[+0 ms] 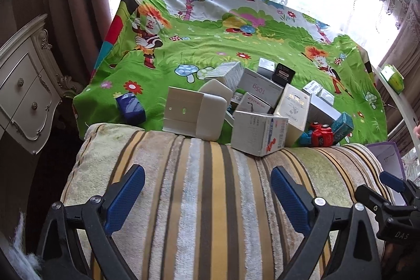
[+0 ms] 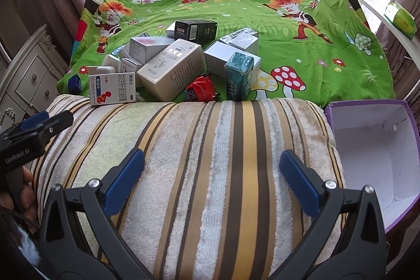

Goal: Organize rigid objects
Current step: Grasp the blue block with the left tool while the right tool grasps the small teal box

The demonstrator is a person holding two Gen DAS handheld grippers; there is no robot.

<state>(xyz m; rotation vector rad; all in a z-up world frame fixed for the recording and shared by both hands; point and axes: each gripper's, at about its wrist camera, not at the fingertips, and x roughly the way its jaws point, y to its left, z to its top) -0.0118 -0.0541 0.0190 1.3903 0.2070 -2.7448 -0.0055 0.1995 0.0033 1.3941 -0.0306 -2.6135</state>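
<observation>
**Blue pads spread, nothing taken up yet**

Blue-padded fingers of the left gripper [image 1: 207, 198] stand wide apart over the striped cushion [image 1: 199, 201], gripping nothing. The right gripper [image 2: 212, 183] is the same: released, jaws spread, hanging above the cushion with only pile fabric between them.

Just right of the right gripper, level with it: a purple box [image 2: 372, 146], open-topped, white inside, nothing in it that I can see. Likely the bin for sorting.

Ahead of both claws, past the cushion's far edge, lies a heap of small cartons on the green cartoon cloth [image 2: 328, 49]. Nearest, ahead-left of the right claw, is a white medicine carton [image 2: 113, 88] with a red figure, leaning onto the cushion edge. Dead ahead, a red toy car [image 2: 200, 91] sits low between a large cream carton [image 2: 170, 70] and an upright teal box [image 2: 239, 75]. Further off, a black box [image 2: 195, 29] tops the pile. From the left view, a dark blue box [image 1: 130, 106] sits apart, ahead-left of that claw.

Judgement: the opening step, no item picked. Next move calls for reaching forward over the cushion to an edge piece, probably the teal box or white carton, closing across its narrow faces, then carrying it right to the purple box. The heap is loose; pulling a lower piece could topple neighbours.
</observation>
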